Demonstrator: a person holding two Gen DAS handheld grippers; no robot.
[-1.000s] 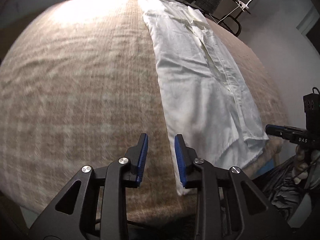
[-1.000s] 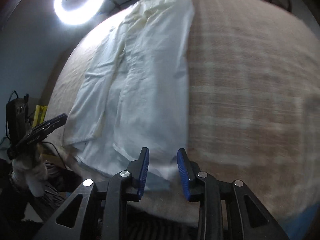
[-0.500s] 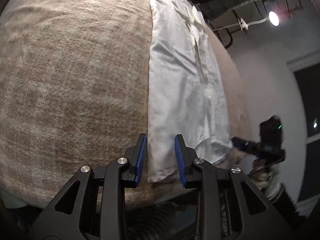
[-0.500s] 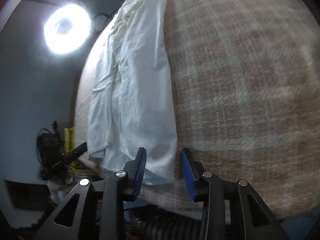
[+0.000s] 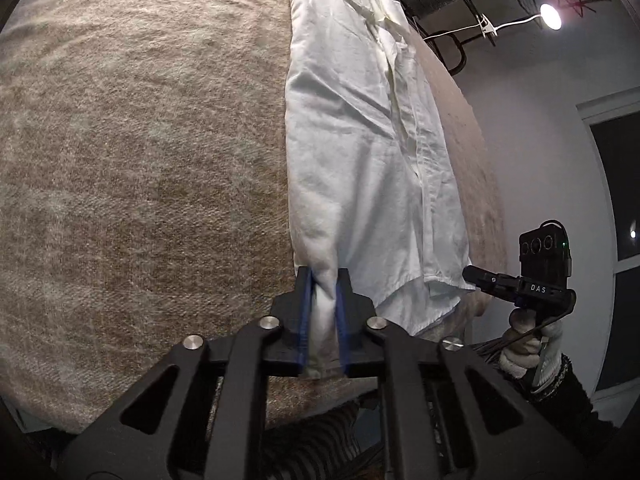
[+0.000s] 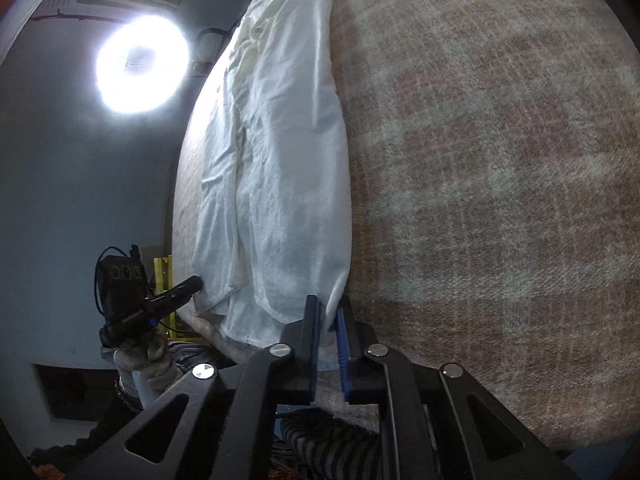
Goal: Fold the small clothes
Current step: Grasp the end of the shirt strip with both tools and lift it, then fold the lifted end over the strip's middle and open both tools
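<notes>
A white button shirt (image 5: 360, 152) lies folded lengthwise in a long strip on a tan plaid blanket (image 5: 140, 140). My left gripper (image 5: 323, 280) is shut on the shirt's near left corner, cloth bunched between the blue pads. In the right wrist view the same shirt (image 6: 288, 184) runs away from me, and my right gripper (image 6: 327, 312) is shut on its near right corner at the hem. The right gripper shows in the left wrist view (image 5: 476, 276). The left gripper shows in the right wrist view (image 6: 188, 286).
The blanket (image 6: 500, 200) covers the whole surface, and its near edge drops off just under both grippers. A ring light (image 6: 140, 66) glares at the left, a clip lamp (image 5: 550, 16) stands at the far right, and striped cloth (image 6: 320, 440) lies below the edge.
Both grippers moved in onto the shirt's near corners and closed on the cloth; earlier they were open just short of the hem.
</notes>
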